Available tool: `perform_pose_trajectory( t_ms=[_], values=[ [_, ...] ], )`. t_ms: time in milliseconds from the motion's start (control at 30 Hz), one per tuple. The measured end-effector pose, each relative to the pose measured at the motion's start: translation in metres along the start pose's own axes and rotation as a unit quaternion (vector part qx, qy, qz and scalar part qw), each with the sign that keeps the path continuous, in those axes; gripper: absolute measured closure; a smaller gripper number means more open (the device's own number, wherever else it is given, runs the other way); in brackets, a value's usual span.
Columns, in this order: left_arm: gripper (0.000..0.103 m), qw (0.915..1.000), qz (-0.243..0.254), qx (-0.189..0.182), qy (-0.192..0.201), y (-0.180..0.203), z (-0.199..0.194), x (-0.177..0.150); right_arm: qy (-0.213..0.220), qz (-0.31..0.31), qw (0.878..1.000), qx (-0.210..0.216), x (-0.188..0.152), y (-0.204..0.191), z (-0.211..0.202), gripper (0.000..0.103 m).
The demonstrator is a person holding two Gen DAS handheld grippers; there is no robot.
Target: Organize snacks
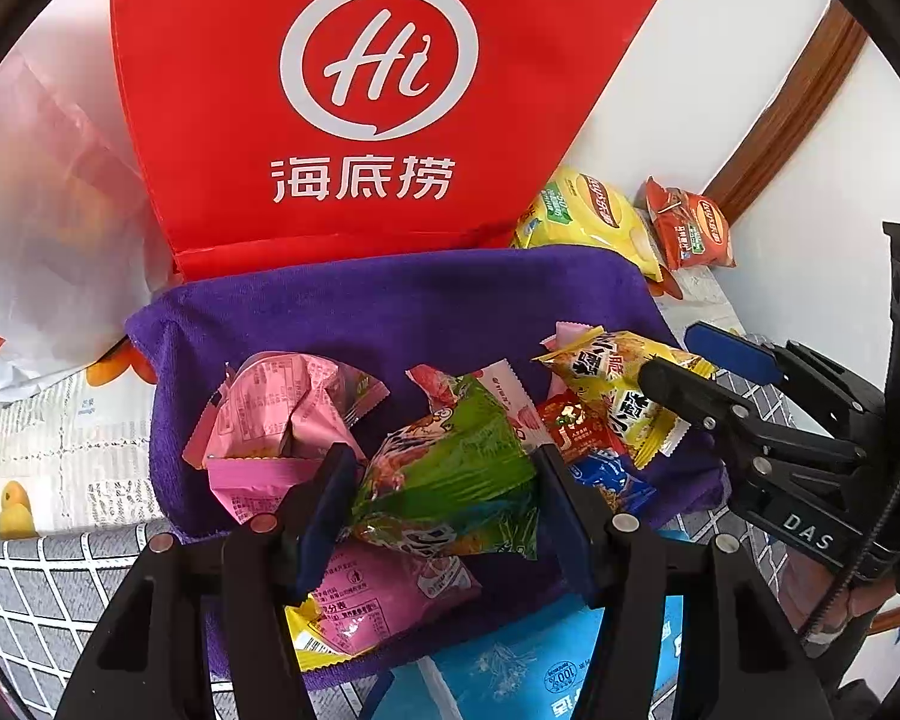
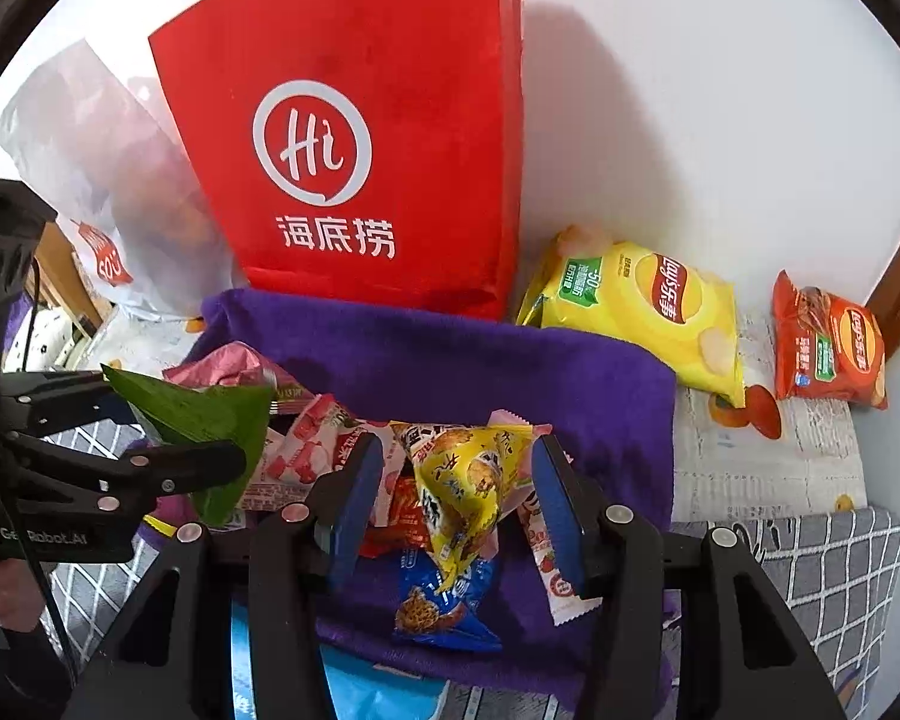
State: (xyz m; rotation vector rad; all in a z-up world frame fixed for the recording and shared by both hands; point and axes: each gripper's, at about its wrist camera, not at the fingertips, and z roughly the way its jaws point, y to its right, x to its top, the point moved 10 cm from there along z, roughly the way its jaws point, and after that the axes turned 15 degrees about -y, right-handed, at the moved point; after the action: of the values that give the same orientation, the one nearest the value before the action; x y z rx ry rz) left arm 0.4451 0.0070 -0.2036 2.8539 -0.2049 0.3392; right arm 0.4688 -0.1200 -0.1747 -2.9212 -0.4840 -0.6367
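Note:
Several small snack packets lie heaped on a purple towel [image 1: 390, 312] [image 2: 450, 360]. My left gripper [image 1: 444, 456] [image 2: 180, 420] is shut on a green packet [image 1: 450, 480] [image 2: 198, 414], and both pads press its sides. My right gripper [image 2: 456, 444] [image 1: 672, 354] stands around a yellow packet [image 2: 468, 480] [image 1: 618, 378] that sticks up from the heap. Its jaws are apart, with a small gap at the left pad. Pink packets [image 1: 276, 402] lie on the left. A red packet [image 1: 576, 420] and a blue packet [image 2: 438, 600] lie under the yellow one.
A tall red bag [image 1: 360, 90] [image 2: 360, 150] stands behind the towel against the white wall. A yellow crisp bag [image 2: 648, 312] and an orange one [image 2: 828, 342] lie at the back right. A white plastic bag [image 2: 90, 150] sits on the left. Grey checked cloth [image 1: 42, 588] covers the front.

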Motion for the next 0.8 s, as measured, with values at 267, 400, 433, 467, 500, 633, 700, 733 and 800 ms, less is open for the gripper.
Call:
perform_pose_trajectory(
  t_ms=[267,400,433,467,500,633,700,733,800],
  values=[
    [0.043,0.9999,0.002,0.009,-0.005,0.004,0.003,-0.001,0.002,0.007,1.0,-0.014,-0.019,0.005,-0.023,0.052],
    [0.038,0.9999,0.002,0.011,-0.011,0.006,0.003,-0.004,0.006,0.018,1.0,-0.015,-0.031,0.008,-0.034,0.052],
    [0.032,0.9999,0.003,0.009,-0.013,0.007,0.002,-0.005,0.007,0.02,1.0,-0.014,-0.034,0.009,-0.037,0.052],
    [0.028,0.9999,0.005,0.01,-0.013,0.008,0.001,-0.005,0.009,0.022,1.0,-0.014,-0.037,0.009,-0.038,0.052],
    [0.028,0.9998,0.007,0.013,-0.011,0.009,-0.001,-0.006,0.01,0.025,1.0,-0.016,-0.04,0.01,-0.041,0.052],
    [0.028,0.9998,0.007,0.018,-0.001,0.011,-0.012,-0.008,0.015,0.044,0.999,-0.015,-0.052,0.014,-0.052,0.052],
    [0.028,0.9998,0.009,0.019,0.003,0.013,-0.018,-0.009,0.02,0.05,0.998,-0.015,-0.056,0.015,-0.058,0.052],
    [0.027,0.9997,0.011,0.021,0.005,0.014,-0.021,-0.011,0.021,0.052,0.998,-0.014,-0.059,0.015,-0.062,0.052],
    [0.027,0.9996,0.015,0.024,0.008,0.018,-0.026,-0.013,0.024,0.058,0.998,-0.014,-0.063,0.014,-0.068,0.052]
  ],
)
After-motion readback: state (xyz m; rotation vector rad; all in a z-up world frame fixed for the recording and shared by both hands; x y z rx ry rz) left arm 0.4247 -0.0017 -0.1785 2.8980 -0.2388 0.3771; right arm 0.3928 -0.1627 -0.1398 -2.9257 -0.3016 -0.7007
